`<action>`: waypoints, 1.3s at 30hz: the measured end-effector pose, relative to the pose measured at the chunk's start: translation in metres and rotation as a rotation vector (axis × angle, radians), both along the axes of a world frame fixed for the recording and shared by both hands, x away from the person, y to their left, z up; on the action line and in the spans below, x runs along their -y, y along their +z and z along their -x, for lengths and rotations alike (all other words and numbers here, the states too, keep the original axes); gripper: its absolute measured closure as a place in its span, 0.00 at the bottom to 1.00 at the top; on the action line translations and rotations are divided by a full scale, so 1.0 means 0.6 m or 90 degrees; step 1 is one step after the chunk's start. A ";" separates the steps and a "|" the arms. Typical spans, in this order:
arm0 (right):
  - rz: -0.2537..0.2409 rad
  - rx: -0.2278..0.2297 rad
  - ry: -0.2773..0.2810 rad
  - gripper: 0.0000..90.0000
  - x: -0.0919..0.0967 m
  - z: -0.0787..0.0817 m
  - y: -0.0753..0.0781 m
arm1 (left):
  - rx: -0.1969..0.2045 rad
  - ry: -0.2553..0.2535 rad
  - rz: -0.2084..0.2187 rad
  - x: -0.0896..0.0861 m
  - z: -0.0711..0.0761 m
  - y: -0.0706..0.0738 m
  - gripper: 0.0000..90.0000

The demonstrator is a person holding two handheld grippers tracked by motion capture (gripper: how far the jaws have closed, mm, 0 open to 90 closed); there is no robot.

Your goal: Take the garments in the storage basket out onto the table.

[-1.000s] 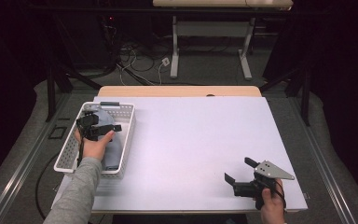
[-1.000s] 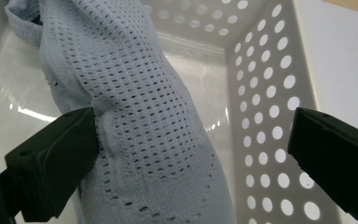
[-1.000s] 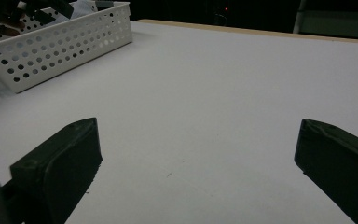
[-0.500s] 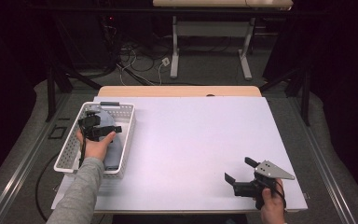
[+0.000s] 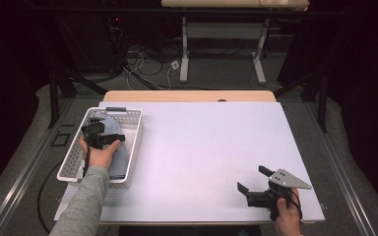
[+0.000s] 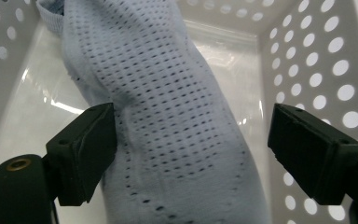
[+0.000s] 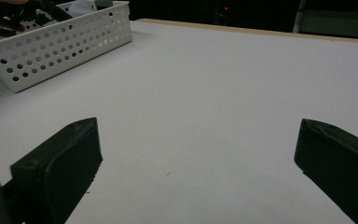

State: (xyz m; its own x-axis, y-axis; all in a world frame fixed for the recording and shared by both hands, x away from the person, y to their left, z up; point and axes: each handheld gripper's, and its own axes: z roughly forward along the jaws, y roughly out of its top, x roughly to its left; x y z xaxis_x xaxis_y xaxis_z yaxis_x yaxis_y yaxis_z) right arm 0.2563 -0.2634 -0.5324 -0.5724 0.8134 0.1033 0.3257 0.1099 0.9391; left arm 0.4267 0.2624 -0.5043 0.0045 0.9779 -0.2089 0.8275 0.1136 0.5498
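Since the earlier frame the left gripper [image 6: 191, 154] has been closing its jaws around the pale blue sock [image 6: 168, 116] inside the white basket [image 5: 74, 164]; one pad touches, the other stands clear. Best centre it before squeezing. Well apart from the basket, the right gripper [image 5: 253, 179] gapes wide, empty.

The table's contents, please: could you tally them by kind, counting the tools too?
White perforated basket: 1
Pale blue mesh fabric item, lying in the basket: 1
Hand-held tools: 2, left tool and right tool
Total: 4
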 end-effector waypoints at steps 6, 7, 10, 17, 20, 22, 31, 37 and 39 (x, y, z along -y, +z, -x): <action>0.000 0.000 0.001 0.00 0.000 0.000 0.000 | -0.026 0.019 0.041 -0.016 -0.001 -0.018 0.15; 0.001 0.000 0.001 0.00 0.000 -0.001 -0.001 | -0.031 0.025 0.054 -0.019 0.000 -0.021 0.15; 0.002 -0.001 0.000 0.00 0.000 -0.001 -0.001 | -0.031 0.027 0.064 -0.023 0.000 -0.026 0.14; 0.003 -0.001 0.002 0.01 0.000 -0.001 -0.001 | -0.039 0.022 0.062 -0.021 -0.001 -0.027 0.16; 0.001 -0.001 0.001 0.00 -0.001 -0.001 -0.001 | -0.038 0.016 0.058 -0.019 -0.002 -0.029 0.17; 0.002 -0.002 0.001 0.01 -0.001 -0.001 -0.001 | -0.037 0.012 0.056 -0.018 -0.003 -0.030 0.20; 0.003 -0.001 0.003 0.01 0.000 -0.001 -0.001 | -0.035 -0.004 0.055 -0.017 -0.002 -0.029 0.35; 0.001 -0.002 0.004 0.01 -0.001 -0.001 -0.001 | -0.035 -0.020 0.057 -0.018 0.000 -0.025 0.52; 0.002 -0.003 0.003 0.01 -0.001 -0.001 -0.001 | -0.034 -0.026 0.060 -0.019 0.000 -0.024 0.59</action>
State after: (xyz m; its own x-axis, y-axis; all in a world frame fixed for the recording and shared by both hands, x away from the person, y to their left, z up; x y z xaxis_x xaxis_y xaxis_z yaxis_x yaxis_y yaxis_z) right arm 0.2569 -0.2626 -0.5331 -0.5752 0.8114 0.1034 0.3299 0.1145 0.9371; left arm 0.4267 0.2735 -0.5189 0.0299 0.9534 -0.3002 0.8606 0.1282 0.4928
